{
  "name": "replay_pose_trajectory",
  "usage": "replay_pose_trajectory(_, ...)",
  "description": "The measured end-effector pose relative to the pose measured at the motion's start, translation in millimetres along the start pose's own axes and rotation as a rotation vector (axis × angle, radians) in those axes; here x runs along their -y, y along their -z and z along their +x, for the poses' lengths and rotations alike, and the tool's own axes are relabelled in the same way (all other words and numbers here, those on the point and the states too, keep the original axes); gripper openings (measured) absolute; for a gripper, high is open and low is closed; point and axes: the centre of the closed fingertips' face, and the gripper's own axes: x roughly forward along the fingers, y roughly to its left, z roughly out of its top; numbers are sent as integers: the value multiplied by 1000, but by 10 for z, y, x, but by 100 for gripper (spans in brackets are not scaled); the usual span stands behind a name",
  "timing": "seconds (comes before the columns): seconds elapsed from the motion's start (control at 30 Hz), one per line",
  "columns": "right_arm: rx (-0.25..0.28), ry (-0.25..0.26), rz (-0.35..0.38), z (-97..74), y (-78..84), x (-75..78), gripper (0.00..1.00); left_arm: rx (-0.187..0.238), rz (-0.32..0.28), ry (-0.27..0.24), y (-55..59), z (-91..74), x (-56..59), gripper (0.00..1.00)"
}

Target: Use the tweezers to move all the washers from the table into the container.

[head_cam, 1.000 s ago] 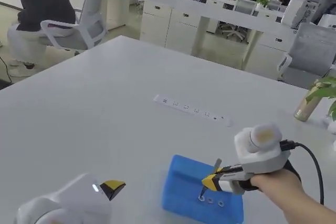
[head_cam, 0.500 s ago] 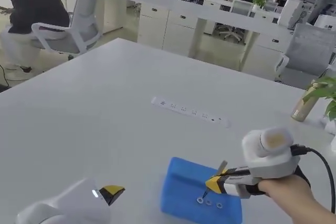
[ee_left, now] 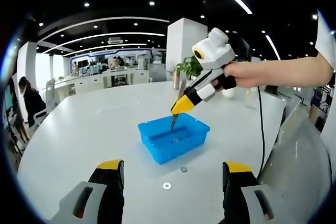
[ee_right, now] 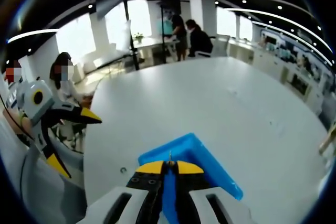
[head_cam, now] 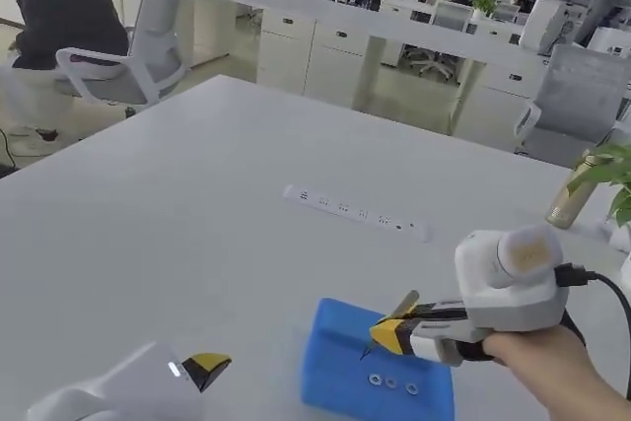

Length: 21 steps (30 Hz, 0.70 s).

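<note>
My right claw (head_cam: 387, 335) is clamped tight on the tweezers (head_cam: 367, 350). A moment ago their tips were down among the washers, and they have now risen clear of the blue container (head_cam: 330, 382). Three washers (head_cam: 391, 382) lie inside, so that drop looks finished, and the tips seem empty. My left claw (ee_left: 173, 167) hangs wide apart, holding nothing. Two washers (ee_left: 167, 185) lie on the table (ee_left: 79, 129) just in front of the container, so I judge those come next
</note>
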Motion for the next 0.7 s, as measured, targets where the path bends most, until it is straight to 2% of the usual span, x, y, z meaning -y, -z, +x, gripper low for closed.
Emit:
replay_pose_trajectory(0.2,19,-26,-33,-2,-97,-140,3,1,-2,-5,-2,-3,-8,77)
replay_pose_trajectory(0.4,-3,-38,-83,-21,-95,-229,3,3,-2,-2,-5,1,-3,77)
replay_pose_trajectory(0.7,7,-75,-92,-32,-114,-422,3,4,-2,1,-6,-2,3,77)
